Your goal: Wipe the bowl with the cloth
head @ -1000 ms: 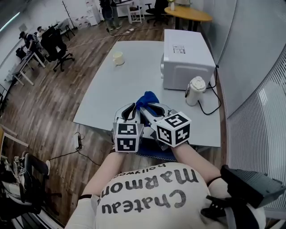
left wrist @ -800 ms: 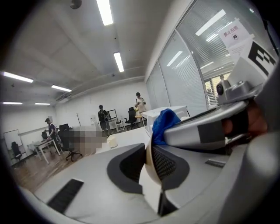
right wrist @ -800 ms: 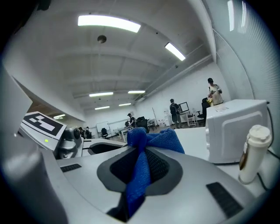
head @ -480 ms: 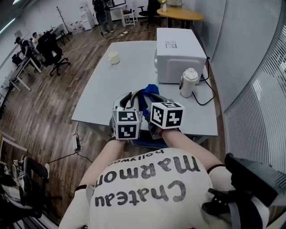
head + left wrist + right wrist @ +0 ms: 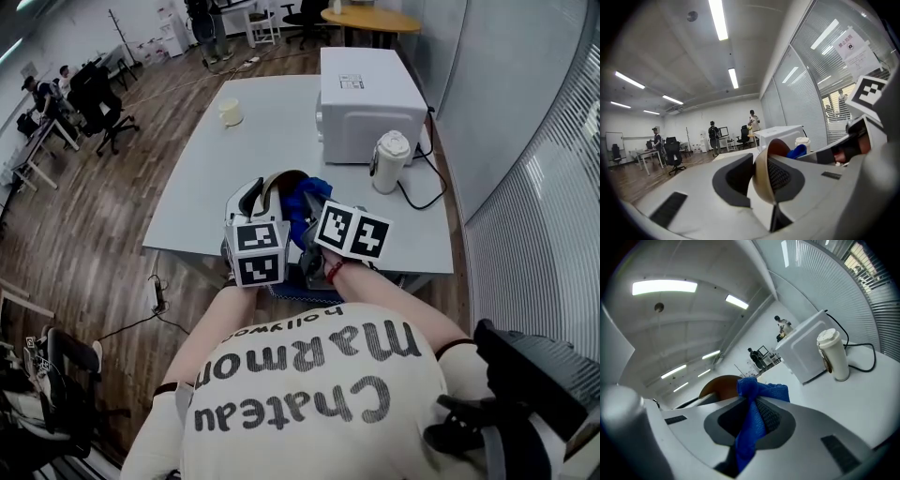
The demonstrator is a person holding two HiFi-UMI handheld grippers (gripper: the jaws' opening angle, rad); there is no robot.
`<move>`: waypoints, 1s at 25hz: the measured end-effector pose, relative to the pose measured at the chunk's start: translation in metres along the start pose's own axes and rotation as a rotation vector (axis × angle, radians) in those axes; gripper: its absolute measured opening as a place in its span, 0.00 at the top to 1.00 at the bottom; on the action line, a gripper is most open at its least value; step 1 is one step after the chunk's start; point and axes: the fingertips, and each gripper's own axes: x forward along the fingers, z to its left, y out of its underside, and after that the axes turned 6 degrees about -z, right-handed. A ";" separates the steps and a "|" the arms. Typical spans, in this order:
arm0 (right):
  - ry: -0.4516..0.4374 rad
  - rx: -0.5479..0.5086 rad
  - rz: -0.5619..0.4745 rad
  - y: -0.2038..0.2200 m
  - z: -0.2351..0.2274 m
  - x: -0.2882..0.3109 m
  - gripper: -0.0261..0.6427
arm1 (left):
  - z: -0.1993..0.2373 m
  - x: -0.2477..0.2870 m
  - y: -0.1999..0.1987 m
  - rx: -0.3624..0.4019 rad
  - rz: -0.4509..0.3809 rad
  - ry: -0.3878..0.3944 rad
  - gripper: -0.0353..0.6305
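Observation:
A tan bowl (image 5: 284, 180) with a brown inside is held on edge above the table's near side. Its wall (image 5: 762, 183) stands between the pads of my left gripper (image 5: 261, 193). Those jaws have just been opening a little, and they still press on the wall. In the left gripper view, that gripper (image 5: 764, 164) has the rim running between its fingertips. My right gripper (image 5: 309, 214) is shut on a blue cloth (image 5: 314, 192), close against the bowl's right side. In the right gripper view, the cloth (image 5: 751, 430) hangs from the right gripper (image 5: 754, 405), with the bowl (image 5: 719, 384) just beyond it.
A white microwave (image 5: 366, 89) and a white kettle (image 5: 389, 161) with a black cable stand at the back right of the grey table (image 5: 202, 173). A small cream cup (image 5: 230, 111) sits at the far left. Office chairs and people are on the wooden floor beyond.
My right gripper has rolled and sunk a little toward the left one. The bowl's rim now shows above the left jaws. The blue cloth sits closer to the bowl.

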 end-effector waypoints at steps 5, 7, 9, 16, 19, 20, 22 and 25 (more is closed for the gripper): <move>-0.158 -0.248 -0.054 -0.022 0.037 -0.004 0.90 | -0.015 0.005 0.000 -0.063 0.010 0.115 0.85; -0.188 -0.329 -0.039 -0.021 0.046 -0.005 0.90 | -0.020 0.005 -0.002 -0.071 0.019 0.159 0.85; -0.188 -0.397 -0.015 -0.017 0.046 -0.004 0.90 | -0.021 0.003 -0.008 -0.077 0.004 0.173 0.85; -0.215 -0.597 0.108 0.006 0.048 0.000 0.90 | -0.019 -0.002 -0.016 -0.015 -0.016 0.172 0.83; -0.247 -0.690 0.149 0.019 0.051 0.001 0.90 | -0.025 -0.006 -0.013 0.044 0.002 0.193 0.83; -0.262 -0.716 0.167 0.025 0.051 0.002 0.90 | -0.026 -0.008 -0.010 0.063 0.013 0.201 0.83; -0.284 -0.759 0.203 0.033 0.051 0.003 0.90 | -0.027 -0.010 -0.002 0.088 0.035 0.215 0.83; -0.284 -0.756 0.212 0.040 0.049 0.007 0.90 | -0.024 -0.013 0.006 0.078 0.052 0.209 0.83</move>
